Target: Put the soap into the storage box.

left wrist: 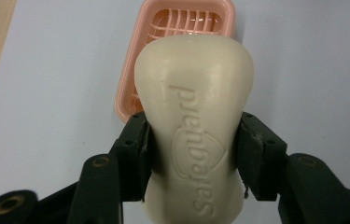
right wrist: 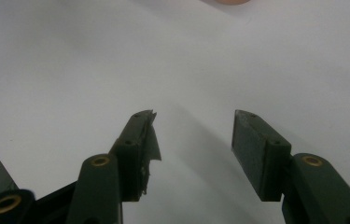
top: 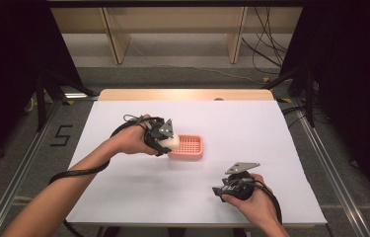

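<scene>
The left gripper had a bar of soap pinched btw its two black jaws, pads pressed on both long sides of the bar approx at its waist. The soap was cream/off-white w/ embossed lettering on the face, and in the left gripper view it stuck out well past the jaw tips. Right behind it sat the pink soap dish, a little slatted tray w/ a grid floor, resting flat on the white table. The bar's far end overlapped the dish's near rim in that view; couldn't tell if it was touching the dish or just above it.

From the high view, the left gripper was over at the left edge of the soap dish, w/ the soap showing as a pale lump just at that edge. The person's left hand was wrapped around the gripper body, cable trailing back along the forearm.

The right gripper was well apart from all that, down in the near right part of the table, held in the right hand. In the right gripper view its jaws stood spread w/ nothing btw them, just bare white table underneath. A scrap of torn pad lining hung off one jaw's inner face.
</scene>
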Motion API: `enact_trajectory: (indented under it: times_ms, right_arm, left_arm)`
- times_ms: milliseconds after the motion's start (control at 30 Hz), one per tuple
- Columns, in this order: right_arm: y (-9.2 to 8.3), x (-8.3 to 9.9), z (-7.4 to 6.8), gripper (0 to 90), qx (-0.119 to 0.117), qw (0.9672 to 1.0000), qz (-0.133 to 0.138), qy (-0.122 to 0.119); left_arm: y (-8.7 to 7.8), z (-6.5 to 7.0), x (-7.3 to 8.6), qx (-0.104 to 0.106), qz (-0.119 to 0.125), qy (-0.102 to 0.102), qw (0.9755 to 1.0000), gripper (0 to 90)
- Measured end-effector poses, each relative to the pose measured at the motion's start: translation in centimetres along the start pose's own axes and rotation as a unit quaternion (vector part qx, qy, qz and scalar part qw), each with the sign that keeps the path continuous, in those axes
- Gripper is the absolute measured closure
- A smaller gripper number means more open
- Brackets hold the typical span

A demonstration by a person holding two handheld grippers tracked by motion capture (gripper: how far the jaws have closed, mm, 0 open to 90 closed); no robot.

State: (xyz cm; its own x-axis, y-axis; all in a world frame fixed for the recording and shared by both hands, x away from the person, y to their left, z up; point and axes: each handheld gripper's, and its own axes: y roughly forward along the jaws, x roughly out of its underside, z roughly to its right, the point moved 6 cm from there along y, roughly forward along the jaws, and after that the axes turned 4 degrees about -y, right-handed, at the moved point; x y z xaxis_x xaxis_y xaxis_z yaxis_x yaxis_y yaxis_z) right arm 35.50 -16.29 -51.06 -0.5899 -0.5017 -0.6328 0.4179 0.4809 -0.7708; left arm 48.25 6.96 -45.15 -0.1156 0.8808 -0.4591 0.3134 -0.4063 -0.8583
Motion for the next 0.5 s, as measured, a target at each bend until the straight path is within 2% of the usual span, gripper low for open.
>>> enact_trajectory:
  times_ms: [67,200,233,333,500]
  right_arm:
    - [0.08,-0.05,-0.17,49.1,-0.002,0.9999,0.005,0.008]
    - [0.06,-0.01,-0.15,49.1,-0.002,1.0,0.004,0.009]
    - [0.15,0.02,0.02,49.1,0.003,1.0,0.007,0.0]
    - [0.13,0.01,0.03,49.1,0.003,1.0,0.007,0.0]
    - [0.02,0.03,-0.13,49.1,-0.001,1.0,0.004,0.008]
  left_arm:
    - [0.1,-0.02,-0.15,-0.001,0.003,-0.002,1.0,49.7]
    - [0.18,-0.07,-0.42,0.002,0.005,0.0,1.0,49.7]
    - [0.22,-0.07,-0.47,0.0,0.006,0.003,1.0,49.7]
    - [0.28,0.05,-0.6,0.003,0.006,0.003,1.0,49.7]
    - [0.41,-0.09,-0.87,-0.001,0.007,0.005,1.0,49.7]
